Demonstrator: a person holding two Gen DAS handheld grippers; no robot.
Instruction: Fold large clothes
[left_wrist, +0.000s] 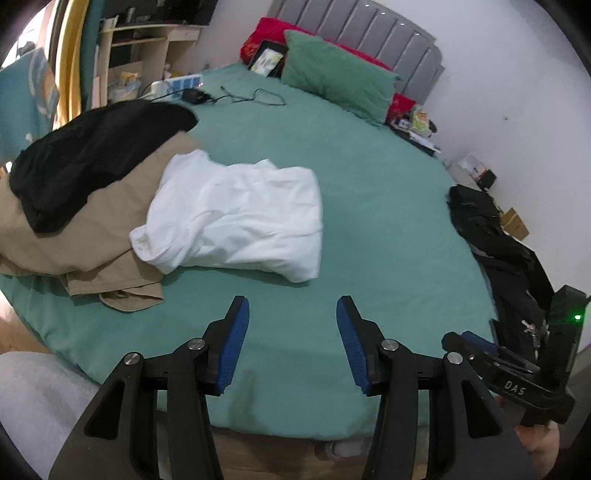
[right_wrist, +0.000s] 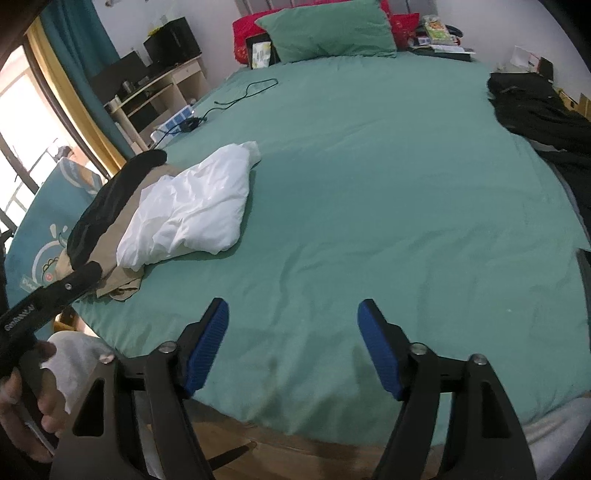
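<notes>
Both grippers, left gripper (left_wrist: 292, 314) and right gripper (right_wrist: 293, 317), spread and empty over the near edge of the bed (right_wrist: 369, 166). We judge we're between garments: white shirt (left_wrist: 236, 214) lies folded beside the tan and black pile (left_wrist: 74, 206). Next: fetch the dark clothes (right_wrist: 543, 114) at the bed's right edge. Middle is bare, room to spread.
</notes>
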